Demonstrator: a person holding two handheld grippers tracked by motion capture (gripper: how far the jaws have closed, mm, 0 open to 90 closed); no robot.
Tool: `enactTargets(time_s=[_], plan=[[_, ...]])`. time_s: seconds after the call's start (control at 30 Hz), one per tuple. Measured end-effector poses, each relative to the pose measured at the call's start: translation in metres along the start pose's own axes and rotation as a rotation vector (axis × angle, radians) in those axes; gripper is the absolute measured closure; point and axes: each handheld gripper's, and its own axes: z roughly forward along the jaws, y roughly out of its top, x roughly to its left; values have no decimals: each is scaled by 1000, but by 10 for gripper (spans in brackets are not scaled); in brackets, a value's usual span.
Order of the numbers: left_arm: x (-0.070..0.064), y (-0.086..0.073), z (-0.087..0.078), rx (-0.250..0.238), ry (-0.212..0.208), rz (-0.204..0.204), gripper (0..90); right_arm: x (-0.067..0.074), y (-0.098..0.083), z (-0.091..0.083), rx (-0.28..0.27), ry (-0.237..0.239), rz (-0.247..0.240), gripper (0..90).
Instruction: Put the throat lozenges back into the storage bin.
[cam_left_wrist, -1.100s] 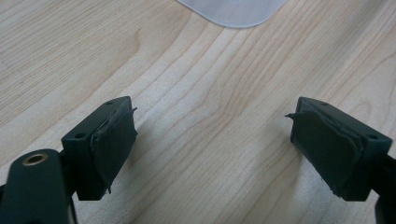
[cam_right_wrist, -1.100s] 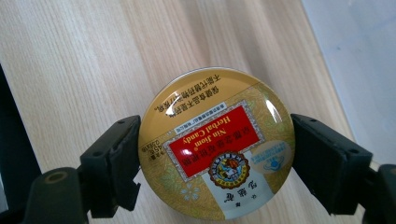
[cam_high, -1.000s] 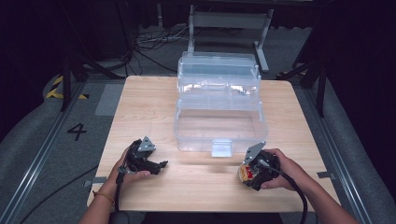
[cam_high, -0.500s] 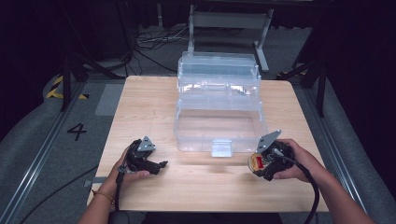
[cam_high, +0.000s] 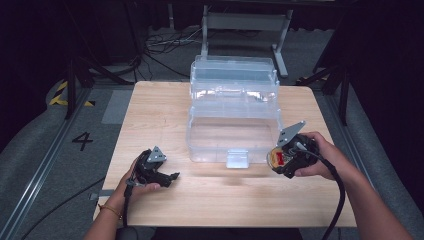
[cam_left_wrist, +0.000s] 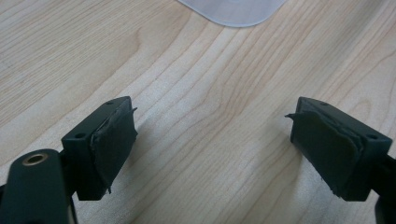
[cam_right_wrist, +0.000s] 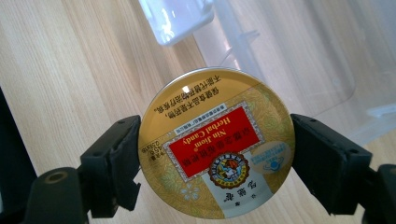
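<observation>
Right gripper (cam_right_wrist: 215, 154): both pads pressed against opposite edges of one round candy tin (cam_right_wrist: 217, 144), gold with a red label, lid face toward the gripper camera, print upside down in the right gripper view. In the high view, same right gripper (cam_high: 286, 159) held above the wooden table (cam_high: 150, 115) at the right front corner of the clear plastic box (cam_high: 234, 120), just beside its wall; contact with the wall not determinable. Tin (cam_high: 276, 158) visible there as a small gold and red disc, clear of the tabletop. Left gripper (cam_left_wrist: 212, 140): spread wide, nothing between the pads, bare wood grain underneath, a rounded translucent plastic edge (cam_left_wrist: 233, 9) beyond. In the high view, left gripper (cam_high: 161, 175) low over the front left of the table, well apart from the box. Count: two grippers, one tin, one clear box with a front latch (cam_high: 237, 158), one table.
</observation>
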Motion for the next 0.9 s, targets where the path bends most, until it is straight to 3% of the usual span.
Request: enactTargets(time_s=[0.17,0.53,0.7,0.9], plan=[[0,0,0,0,1,-1,144,-6,4,-7,-17,-12,-28,205],[0,0,0,2,3,-2,144,-27,23,-24,-22,-95,-33,205],[0,0,0,2,3,-3,144,-35,28,-25,-28,-99,-36,205],[0,0,0,2,3,-3,144,-54,34,-16,-14,-107,-19,205]])
